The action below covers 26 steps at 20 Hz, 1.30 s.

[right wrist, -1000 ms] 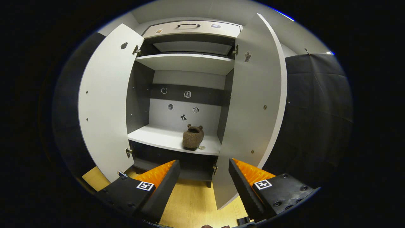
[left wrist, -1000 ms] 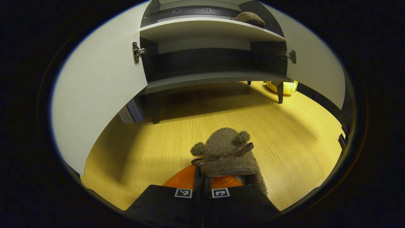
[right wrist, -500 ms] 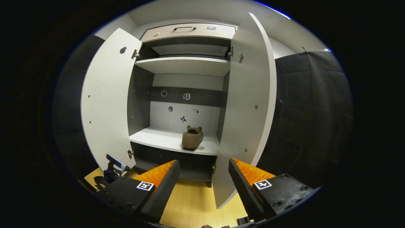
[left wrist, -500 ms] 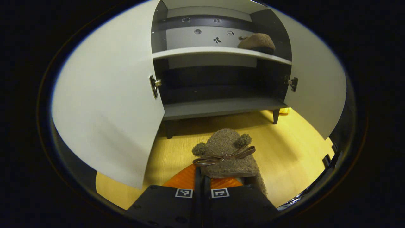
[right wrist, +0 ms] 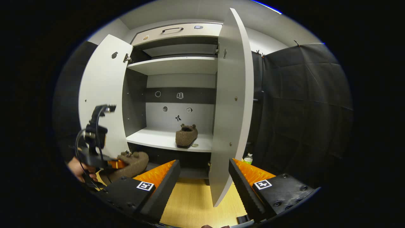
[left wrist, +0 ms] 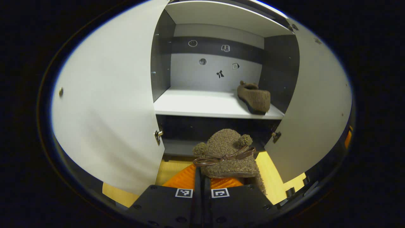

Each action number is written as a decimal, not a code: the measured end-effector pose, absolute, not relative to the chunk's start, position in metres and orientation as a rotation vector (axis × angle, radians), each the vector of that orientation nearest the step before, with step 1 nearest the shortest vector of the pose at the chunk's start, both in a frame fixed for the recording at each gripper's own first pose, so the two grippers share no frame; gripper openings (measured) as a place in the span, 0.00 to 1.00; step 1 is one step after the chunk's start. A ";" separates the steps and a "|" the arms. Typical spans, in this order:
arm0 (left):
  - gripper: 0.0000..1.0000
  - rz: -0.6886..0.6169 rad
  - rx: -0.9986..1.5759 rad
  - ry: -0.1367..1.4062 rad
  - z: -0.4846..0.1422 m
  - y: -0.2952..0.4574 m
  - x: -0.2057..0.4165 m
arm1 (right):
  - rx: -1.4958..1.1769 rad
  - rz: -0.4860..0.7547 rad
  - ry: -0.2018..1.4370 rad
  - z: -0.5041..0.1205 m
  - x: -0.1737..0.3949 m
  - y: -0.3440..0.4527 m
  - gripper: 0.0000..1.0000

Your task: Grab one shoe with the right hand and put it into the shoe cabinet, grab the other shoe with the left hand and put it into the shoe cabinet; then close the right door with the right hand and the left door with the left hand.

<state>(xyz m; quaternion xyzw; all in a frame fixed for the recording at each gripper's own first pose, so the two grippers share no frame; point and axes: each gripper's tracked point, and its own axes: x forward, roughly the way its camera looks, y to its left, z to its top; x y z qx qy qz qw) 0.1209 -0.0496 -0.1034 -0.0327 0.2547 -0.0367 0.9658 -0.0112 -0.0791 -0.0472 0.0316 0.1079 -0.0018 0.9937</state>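
Observation:
My left gripper [left wrist: 200, 173] is shut on the heel end of a brown fuzzy shoe [left wrist: 226, 154] with a bow, held in the air in front of the open shoe cabinet, toe pointing at it. The other brown shoe [left wrist: 255, 98] rests at the right of the cabinet's white middle shelf [left wrist: 202, 106]. In the right gripper view that shelved shoe [right wrist: 186, 135] sits straight ahead, and my right gripper [right wrist: 204, 177] stands open and holds nothing, farther back. The left gripper [right wrist: 115, 164] with its shoe [right wrist: 132, 162] shows at lower left, held by a hand [right wrist: 77, 167].
Both cabinet doors stand open: the left door [left wrist: 107, 107] and the right door [left wrist: 316, 107] flank the opening; the right door [right wrist: 232, 107] is edge-on before my right gripper. An upper shelf [right wrist: 174, 65] and a drawer [right wrist: 177, 30] sit above. A small bottle [right wrist: 249, 158] stands on the wooden floor [right wrist: 193, 202].
My left gripper has risen with the shoe from near the floor to the height of the middle shelf and has come into the right gripper view. The right gripper has drifted slightly and stays open.

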 end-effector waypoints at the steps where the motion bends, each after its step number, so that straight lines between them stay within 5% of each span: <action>1: 0.07 -0.063 -0.066 0.497 -0.089 -0.050 0.132 | 0.068 -0.006 0.220 -0.049 -0.012 -0.082 0.98; 12: 0.07 0.076 0.021 0.422 -0.020 -0.041 0.286 | 0.053 -0.052 0.216 -0.049 -0.014 -0.126 0.98; 26: 0.06 0.158 0.122 0.462 -0.073 -0.035 0.425 | 0.044 -0.161 0.241 -0.063 -0.011 -0.195 0.98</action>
